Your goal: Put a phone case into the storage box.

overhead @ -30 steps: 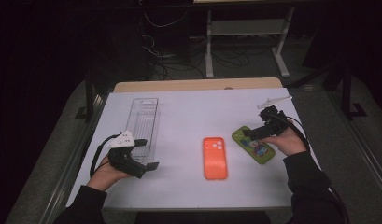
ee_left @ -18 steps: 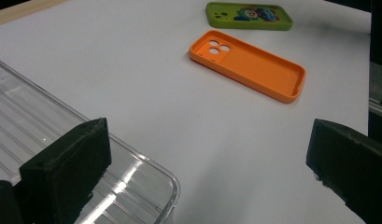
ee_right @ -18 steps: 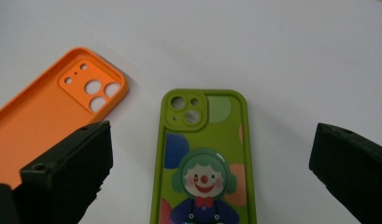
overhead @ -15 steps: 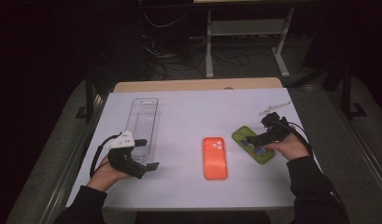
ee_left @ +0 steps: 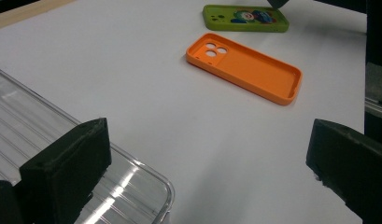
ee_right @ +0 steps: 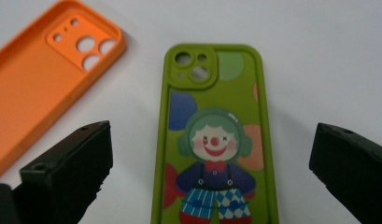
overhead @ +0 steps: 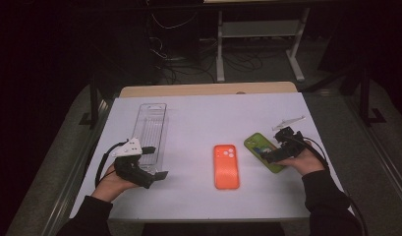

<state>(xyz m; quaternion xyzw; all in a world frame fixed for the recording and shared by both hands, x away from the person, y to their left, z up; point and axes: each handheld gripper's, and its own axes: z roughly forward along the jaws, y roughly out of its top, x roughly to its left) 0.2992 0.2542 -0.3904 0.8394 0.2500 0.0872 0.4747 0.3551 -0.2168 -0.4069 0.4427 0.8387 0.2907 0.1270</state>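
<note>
An orange phone case point(overhead: 225, 165) point(ee_left: 244, 67) point(ee_right: 44, 79) lies open side up in the middle of the white table point(overhead: 208, 118). To its right lies a green phone case point(overhead: 264, 151) point(ee_left: 245, 17) point(ee_right: 215, 140) with a clown picture, back side up. My right gripper point(overhead: 270, 154) point(ee_right: 212, 172) hovers low over the green case, open, one jaw on each side of it. At the left my left gripper point(overhead: 157, 174) point(ee_left: 202, 163) stands open at the near end of a clear plastic tray point(overhead: 151, 132) point(ee_left: 48, 140), with nothing between its jaws.
A wooden strip point(overhead: 208, 89) runs along the table's far edge. Behind it stand a metal rack point(overhead: 260, 34) and cables on a dark floor. Bare white surface lies between the tray and the orange case.
My right gripper has dropped down and toward me over the green case. The left gripper has stayed by the tray.
</note>
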